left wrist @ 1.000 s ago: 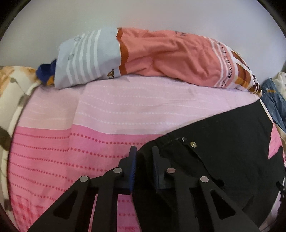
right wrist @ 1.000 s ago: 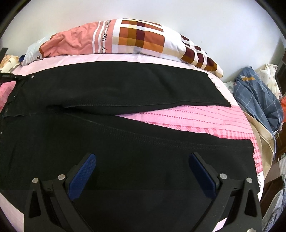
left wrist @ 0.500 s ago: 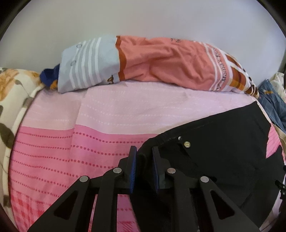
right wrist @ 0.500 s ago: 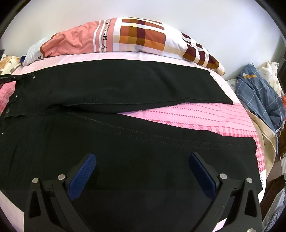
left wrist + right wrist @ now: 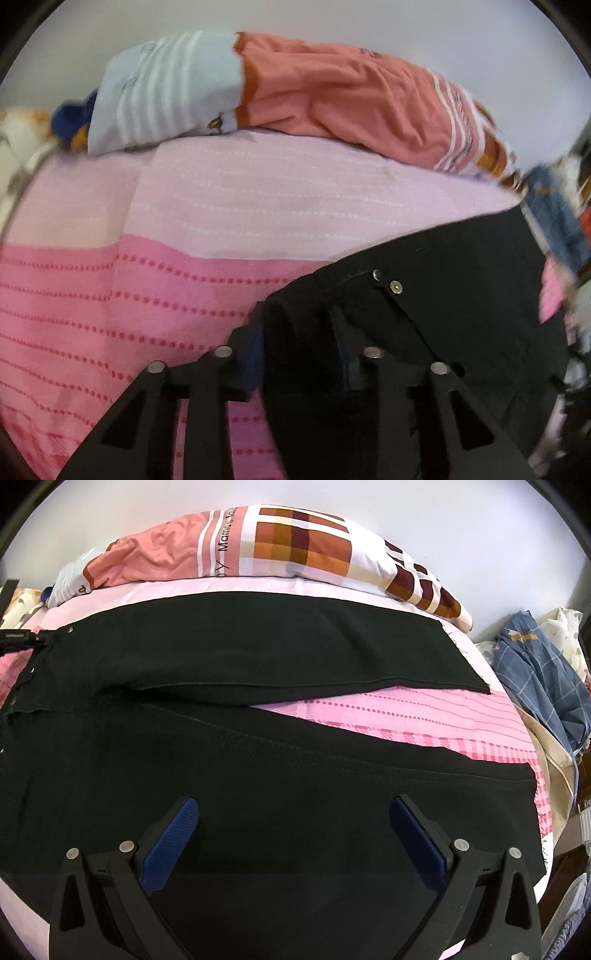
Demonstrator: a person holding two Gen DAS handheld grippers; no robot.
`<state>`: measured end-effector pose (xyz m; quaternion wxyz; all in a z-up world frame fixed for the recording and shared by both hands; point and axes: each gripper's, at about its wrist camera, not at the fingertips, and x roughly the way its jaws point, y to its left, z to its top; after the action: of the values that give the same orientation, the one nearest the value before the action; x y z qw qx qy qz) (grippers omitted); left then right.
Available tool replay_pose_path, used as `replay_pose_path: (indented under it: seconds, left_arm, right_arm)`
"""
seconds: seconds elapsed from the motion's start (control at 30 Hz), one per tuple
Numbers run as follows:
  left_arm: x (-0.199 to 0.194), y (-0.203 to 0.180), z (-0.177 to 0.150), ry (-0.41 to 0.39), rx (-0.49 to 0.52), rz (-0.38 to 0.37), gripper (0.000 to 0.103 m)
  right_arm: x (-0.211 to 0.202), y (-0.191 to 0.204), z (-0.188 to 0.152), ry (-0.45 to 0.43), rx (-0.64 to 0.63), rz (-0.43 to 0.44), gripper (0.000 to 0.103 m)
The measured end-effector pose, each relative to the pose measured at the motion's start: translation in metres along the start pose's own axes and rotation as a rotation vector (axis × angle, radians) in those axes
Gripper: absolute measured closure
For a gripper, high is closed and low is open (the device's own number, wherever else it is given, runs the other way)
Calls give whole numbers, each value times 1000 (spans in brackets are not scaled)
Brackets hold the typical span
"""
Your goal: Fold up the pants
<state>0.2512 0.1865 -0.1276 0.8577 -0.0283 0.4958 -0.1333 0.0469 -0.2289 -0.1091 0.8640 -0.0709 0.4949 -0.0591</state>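
Observation:
Black pants (image 5: pixel 258 760) lie spread on the pink bed, legs pointing right and parted in a V, waistband at the left. My left gripper (image 5: pixel 299 332) is shut on the waistband corner of the pants (image 5: pixel 443 295), near two metal snaps (image 5: pixel 396 286), and holds that fabric bunched between its jaws. In the right wrist view the left gripper (image 5: pixel 22 638) shows at the far left edge. My right gripper (image 5: pixel 291 834) is open and wide, hovering over the near leg with nothing between its blue pads (image 5: pixel 173 842).
A long pillow (image 5: pixel 295 550) in salmon, white and checks lies along the wall behind the pants. The pink striped sheet (image 5: pixel 129 295) covers the bed. A blue plaid cloth (image 5: pixel 535 679) and other laundry pile at the bed's right edge.
The left gripper has lifted and pulled the waistband corner, bunching more fabric between its jaws; its view is blurred by motion. The right gripper has hardly moved.

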Motion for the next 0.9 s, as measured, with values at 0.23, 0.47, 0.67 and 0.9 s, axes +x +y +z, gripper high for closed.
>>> replay_pose_path:
  seconds: [0.23,0.47,0.67,0.9]
  left_arm:
    - [-67,-39,-23,-221,-9,75,88]
    - [-144,-88,-78,-394,27,-12,88]
    - [-164,-111,-123,-399,-16,-53,88]
    - [-163,-117,-146,-372,-109,-105,88]
  right_arm:
    - [-7,-19,29,-19,104,278,0]
    - [32,-48,98,81,417,759,0]
    - [80,-41,152,181,542,889,28]
    - [140,-37,166,345,707,889,62]
